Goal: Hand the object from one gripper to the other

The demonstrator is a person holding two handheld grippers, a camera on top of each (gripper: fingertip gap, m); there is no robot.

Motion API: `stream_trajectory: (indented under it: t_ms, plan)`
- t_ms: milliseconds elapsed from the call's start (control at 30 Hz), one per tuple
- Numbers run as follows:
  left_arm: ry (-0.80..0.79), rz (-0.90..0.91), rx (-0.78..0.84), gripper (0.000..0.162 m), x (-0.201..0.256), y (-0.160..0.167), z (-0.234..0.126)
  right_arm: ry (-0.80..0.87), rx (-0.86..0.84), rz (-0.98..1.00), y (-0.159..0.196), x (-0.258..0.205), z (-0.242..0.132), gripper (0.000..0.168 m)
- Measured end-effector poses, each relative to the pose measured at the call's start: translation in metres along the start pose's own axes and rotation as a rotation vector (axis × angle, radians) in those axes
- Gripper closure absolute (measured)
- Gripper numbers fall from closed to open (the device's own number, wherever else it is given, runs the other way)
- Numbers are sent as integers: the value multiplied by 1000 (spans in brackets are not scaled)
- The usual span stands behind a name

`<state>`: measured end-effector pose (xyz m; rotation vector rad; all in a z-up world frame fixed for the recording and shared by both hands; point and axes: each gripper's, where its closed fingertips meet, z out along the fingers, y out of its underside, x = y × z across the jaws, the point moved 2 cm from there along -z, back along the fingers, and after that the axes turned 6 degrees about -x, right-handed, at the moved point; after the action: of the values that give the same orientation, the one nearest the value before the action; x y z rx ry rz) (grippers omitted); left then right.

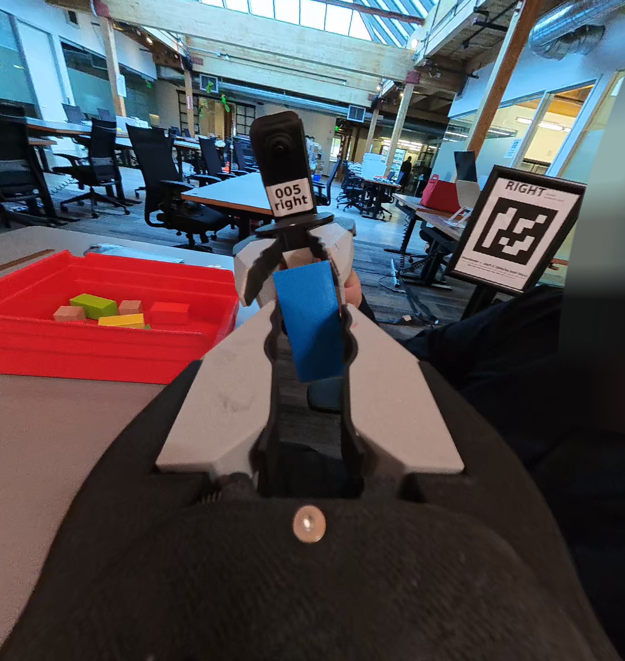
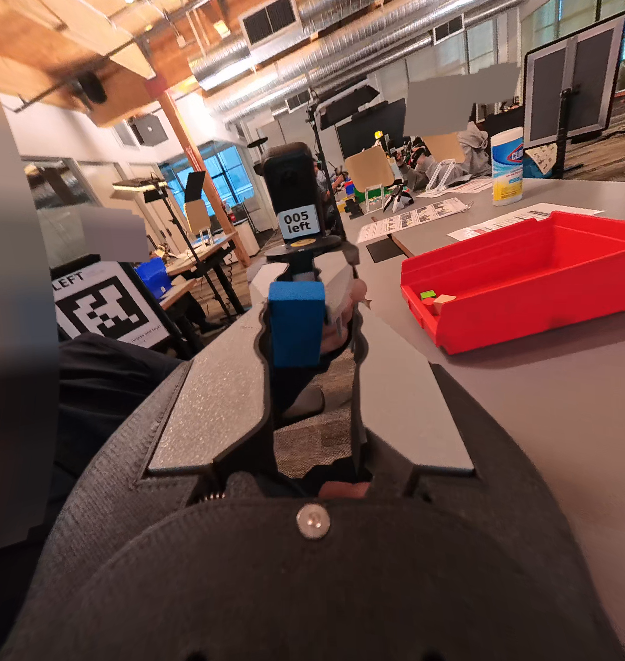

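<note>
The blue block (image 1: 309, 322) looks like painted wood, matt and smooth. The red bin (image 1: 99, 352) is glossy moulded plastic. The left gripper (image 1: 311, 318) has matt grey plastic fingers (image 1: 239, 386) with black ridged pads, a rough-textured black body and a shiny metal screw (image 1: 309, 524).

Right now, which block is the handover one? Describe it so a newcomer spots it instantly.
Start at the red plastic bin on the grey table, then look beside it, off the table edge, where the two grey grippers meet nose to nose in mid-air. Between their fingertips sits a blue rectangular block. It is the only blue block and the only one not lying in the bin.
</note>
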<state>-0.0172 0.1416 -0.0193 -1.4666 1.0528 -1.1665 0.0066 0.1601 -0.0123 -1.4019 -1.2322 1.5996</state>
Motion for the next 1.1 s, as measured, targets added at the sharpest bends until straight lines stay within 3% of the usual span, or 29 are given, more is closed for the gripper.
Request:
stream_trajectory:
  t_ms: [133,300,700,1100]
  plan:
    - [-7,-11,-11,131,-3,3,4,-3,4,-7,0,-2,2,125]
    - [-23,-20,-25,130,-8,6,5,51,-16,-59,3,2,3,138]
    - [-93,36,-65,131,-9,10,6,-27,-7,-11,5,4,2,135]
    - [-67,-17,-7,131,-13,7,7,61,12,-84,2,8,5,137]
